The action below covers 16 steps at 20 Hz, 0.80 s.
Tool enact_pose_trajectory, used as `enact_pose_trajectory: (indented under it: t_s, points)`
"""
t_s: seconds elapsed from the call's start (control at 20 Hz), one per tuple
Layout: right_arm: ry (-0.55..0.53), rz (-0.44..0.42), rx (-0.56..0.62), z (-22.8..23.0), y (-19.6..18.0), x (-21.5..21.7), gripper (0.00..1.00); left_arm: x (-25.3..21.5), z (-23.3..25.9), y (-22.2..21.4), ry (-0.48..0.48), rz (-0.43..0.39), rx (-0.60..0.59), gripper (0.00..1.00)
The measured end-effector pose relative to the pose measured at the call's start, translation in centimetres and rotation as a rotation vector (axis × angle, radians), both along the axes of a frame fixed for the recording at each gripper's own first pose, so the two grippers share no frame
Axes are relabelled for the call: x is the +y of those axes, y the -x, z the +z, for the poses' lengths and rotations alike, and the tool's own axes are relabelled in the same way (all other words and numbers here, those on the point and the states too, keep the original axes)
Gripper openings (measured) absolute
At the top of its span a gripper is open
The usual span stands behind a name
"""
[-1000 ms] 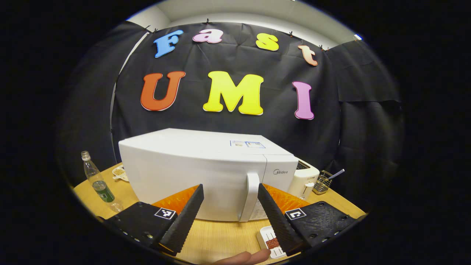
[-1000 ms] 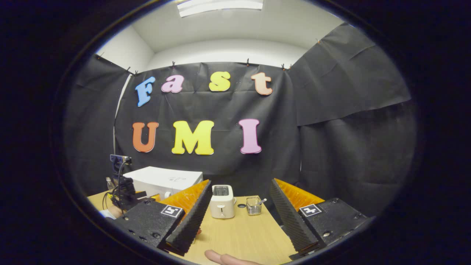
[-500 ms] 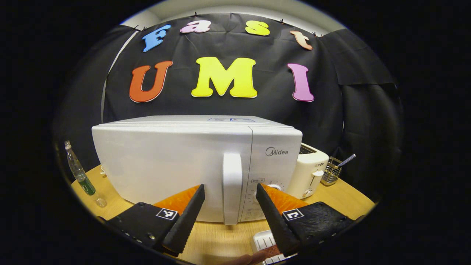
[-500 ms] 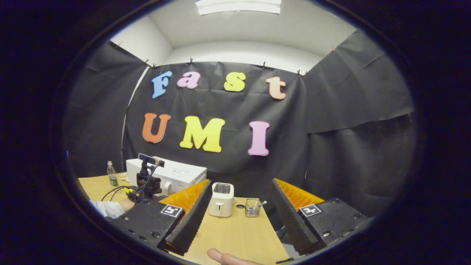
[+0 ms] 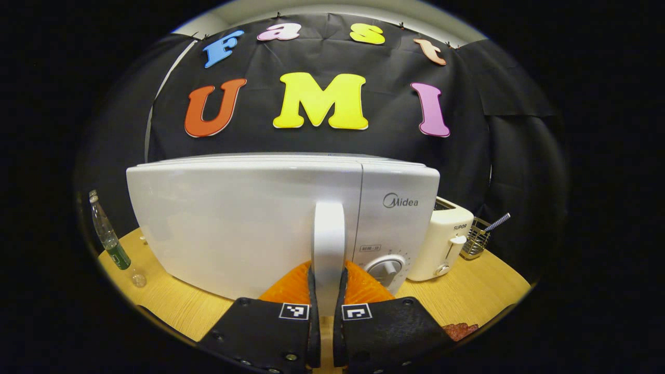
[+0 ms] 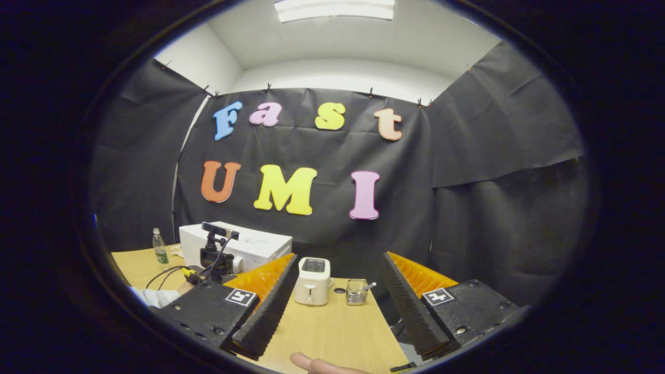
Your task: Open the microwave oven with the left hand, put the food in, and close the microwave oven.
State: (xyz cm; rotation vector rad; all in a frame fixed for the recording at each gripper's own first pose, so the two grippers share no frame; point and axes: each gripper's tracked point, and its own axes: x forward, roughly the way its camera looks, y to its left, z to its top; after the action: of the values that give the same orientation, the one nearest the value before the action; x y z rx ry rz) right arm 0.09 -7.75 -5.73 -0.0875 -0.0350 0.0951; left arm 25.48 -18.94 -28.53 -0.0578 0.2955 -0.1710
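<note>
The white microwave oven (image 5: 249, 218) stands shut on the wooden table (image 5: 467, 291), and in the left gripper view the left gripper (image 5: 326, 311) has its two fingers pressed against either side of the door's upright white handle (image 5: 328, 244), low on it. A wire basket (image 5: 475, 240) beside the cream toaster (image 5: 444, 241) holds a striped stick that leans out of it; what else lies in it cannot be told. A clear bottle (image 5: 106, 234) with a green label stands left of the oven, and at the lower right edge a bit of reddish food (image 5: 460, 330) peeks from behind the gripper body; its tray is hidden. The right gripper view takes in the table from farther off: the right gripper (image 6: 337, 306) hangs above the bare wood with its fingers spread wide, nothing between them, a fingertip (image 6: 311, 363) showing at the bottom edge, and to the left the other gripper's camera mount (image 6: 215, 249) and a pale sleeve (image 6: 153, 297) in front of the oven (image 6: 244, 246). Half a second ago the left fingers stood wide apart short of the handle; they have since closed on it, while the right gripper has barely shifted
</note>
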Motion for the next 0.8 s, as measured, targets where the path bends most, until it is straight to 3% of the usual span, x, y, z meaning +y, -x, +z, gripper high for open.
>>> enact_pose_trajectory:
  t_s: [0.05,0.1,0.15,0.2,0.4,0.5,0.55,0.75,0.8]
  points:
    - [-0.001,-0.003,-0.003,0.1,0.0,-0.1,1.00,0.1,0.2,0.2,0.000,-0.014,0.002,0.07]
    - [-0.001,-0.005,-0.004,0.2,0.1,-0.1,0.92,0.1,0.1,0.4,0.011,-0.022,0.010,0.07]
    - [-0.001,-0.004,-0.004,0.1,0.2,-0.1,0.92,0.1,0.2,0.4,0.019,-0.027,0.011,0.07]
    - [0.001,-0.001,-0.004,0.2,0.4,0.0,1.00,0.1,0.1,0.5,0.019,-0.028,0.017,0.07]
    - [0.006,0.005,-0.004,0.2,0.7,0.0,1.00,0.6,1.0,1.8,0.012,-0.009,-0.020,0.07]
    - [0.004,0.002,0.000,0.1,0.8,0.1,1.00,0.9,0.6,3.6,0.027,-0.044,-0.013,0.06]
    - [0.001,0.002,0.006,-0.1,1.0,0.1,0.92,1.2,0.7,4.4,0.050,-0.057,-0.019,0.06]
    - [-0.023,0.002,0.028,-0.3,1.6,0.9,0.92,2.6,0.8,7.6,0.035,-0.102,-0.050,0.06]
    - [-0.031,0.002,0.040,-0.4,1.9,1.3,1.00,3.1,0.7,8.3,0.050,-0.109,-0.044,0.06]
